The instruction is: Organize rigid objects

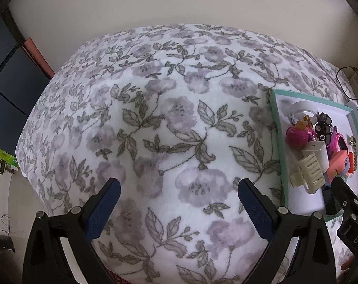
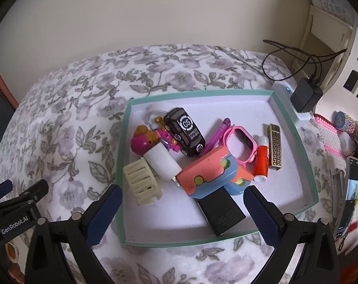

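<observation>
A teal-rimmed white tray (image 2: pixel 295 142) lies on the floral blanket (image 2: pixel 67 123) and holds several small items: a black toy car (image 2: pixel 184 131), a cream hair claw (image 2: pixel 141 181), a white cylinder (image 2: pixel 162 161), a pink and blue toy block (image 2: pixel 207 174), a black box (image 2: pixel 220 214), pink glasses (image 2: pixel 241 144), a glue stick (image 2: pixel 261 158) and a gold lighter (image 2: pixel 274 148). My right gripper (image 2: pixel 181 194) hovers open over the tray's near part, nothing between its fingers. My left gripper (image 1: pixel 179 185) is open above bare blanket (image 1: pixel 155 123), left of the tray (image 1: pixel 279 146).
A black charger (image 2: pixel 305 97) with cables sits beyond the tray's far right corner. Right of the tray lie a phone (image 2: pixel 350 184), a pink mat (image 2: pixel 330 139) and small trinkets. The wall stands close behind the bed. The blanket drops off at the left edge.
</observation>
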The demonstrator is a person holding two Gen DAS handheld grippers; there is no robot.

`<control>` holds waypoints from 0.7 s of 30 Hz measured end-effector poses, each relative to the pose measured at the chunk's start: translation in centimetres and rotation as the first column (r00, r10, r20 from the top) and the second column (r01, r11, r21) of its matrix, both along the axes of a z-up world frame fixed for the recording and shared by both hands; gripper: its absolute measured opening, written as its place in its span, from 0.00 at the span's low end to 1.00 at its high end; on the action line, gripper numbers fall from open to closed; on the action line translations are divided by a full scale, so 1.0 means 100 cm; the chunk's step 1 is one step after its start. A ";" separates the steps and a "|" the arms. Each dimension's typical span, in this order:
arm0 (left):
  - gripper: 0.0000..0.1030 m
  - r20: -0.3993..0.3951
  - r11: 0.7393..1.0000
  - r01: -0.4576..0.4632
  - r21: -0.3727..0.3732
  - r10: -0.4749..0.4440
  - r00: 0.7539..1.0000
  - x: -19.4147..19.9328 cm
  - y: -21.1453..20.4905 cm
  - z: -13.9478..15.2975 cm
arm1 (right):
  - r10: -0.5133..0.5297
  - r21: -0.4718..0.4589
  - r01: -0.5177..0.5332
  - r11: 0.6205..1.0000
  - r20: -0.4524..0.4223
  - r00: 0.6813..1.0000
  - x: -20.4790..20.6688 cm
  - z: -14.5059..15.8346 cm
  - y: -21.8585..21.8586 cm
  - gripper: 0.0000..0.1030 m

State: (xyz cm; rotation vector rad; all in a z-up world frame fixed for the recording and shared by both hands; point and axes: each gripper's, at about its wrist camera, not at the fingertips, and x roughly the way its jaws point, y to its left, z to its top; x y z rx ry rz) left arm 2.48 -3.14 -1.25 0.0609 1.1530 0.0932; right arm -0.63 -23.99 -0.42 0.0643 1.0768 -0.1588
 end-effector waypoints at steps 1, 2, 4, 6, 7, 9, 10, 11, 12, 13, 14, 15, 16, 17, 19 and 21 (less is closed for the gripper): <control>0.96 -0.003 1.000 -0.002 -0.002 0.002 1.000 0.001 0.001 -0.001 | -0.001 0.001 0.001 1.000 -0.006 1.000 0.001 -0.002 -0.001 1.00; 0.96 -0.004 1.000 -0.004 -0.003 0.004 1.000 0.001 0.002 -0.002 | -0.004 0.001 0.004 1.000 -0.012 1.000 0.001 -0.004 -0.002 1.00; 0.96 -0.005 1.000 -0.009 -0.008 0.009 1.000 0.002 0.003 -0.002 | -0.005 0.000 0.005 1.000 -0.019 1.000 0.002 -0.006 -0.003 1.00; 0.96 -0.004 1.000 -0.013 -0.010 0.013 1.000 0.003 0.004 -0.003 | -0.006 -0.001 0.006 1.000 -0.024 1.000 0.003 -0.008 -0.004 1.00; 0.96 -0.007 1.000 -0.014 -0.009 0.014 1.000 0.003 0.004 -0.004 | -0.005 -0.001 0.005 1.000 -0.026 1.000 0.003 -0.008 -0.004 1.00; 0.96 -0.011 1.000 -0.011 -0.008 0.011 1.000 0.004 0.004 -0.006 | -0.004 -0.004 0.004 1.000 -0.030 1.000 0.003 -0.010 -0.004 1.00; 0.96 -0.013 1.000 -0.010 -0.008 0.010 1.000 0.004 0.004 -0.007 | -0.003 -0.006 0.003 1.000 -0.032 0.999 0.004 -0.010 -0.005 1.00; 0.96 -0.014 1.000 -0.008 -0.008 0.008 1.000 0.004 0.004 -0.008 | -0.002 -0.007 0.002 1.000 -0.034 0.999 0.004 -0.011 -0.005 1.00; 0.96 -0.014 1.000 -0.007 -0.007 0.007 1.000 0.005 0.003 -0.008 | -0.001 -0.008 0.001 1.000 -0.035 0.999 0.004 -0.011 -0.005 1.00; 0.96 -0.013 1.000 -0.006 -0.007 0.006 1.000 0.005 0.003 -0.008 | 0.000 -0.009 0.000 1.000 -0.036 0.999 0.004 -0.011 -0.005 1.00; 0.96 -0.013 1.000 -0.005 -0.007 0.004 1.000 0.005 0.003 -0.009 | 0.000 -0.010 0.000 1.000 -0.036 0.999 0.004 -0.012 -0.005 1.00; 0.96 -0.013 1.000 -0.005 -0.006 0.004 1.000 0.005 0.003 -0.009 | 0.000 -0.009 0.000 1.000 -0.036 0.999 0.004 -0.012 -0.005 1.00; 0.96 -0.013 1.000 -0.004 -0.006 0.004 1.000 0.005 0.003 -0.009 | -0.001 -0.009 0.001 1.000 -0.036 0.999 0.004 -0.012 -0.005 1.00; 0.96 -0.014 1.000 -0.004 -0.007 0.004 1.000 0.005 0.003 -0.009 | -0.001 -0.009 0.001 1.000 -0.036 0.999 0.004 -0.012 -0.005 1.00; 0.96 -0.014 1.000 -0.003 -0.006 0.003 1.000 0.005 0.003 -0.009 | 0.000 -0.009 0.000 1.000 -0.036 0.999 0.004 -0.012 -0.005 1.00; 0.96 -0.013 1.000 -0.002 -0.003 0.002 1.000 0.005 0.002 -0.009 | 0.000 -0.009 0.000 1.000 -0.036 0.999 0.004 -0.012 -0.005 1.00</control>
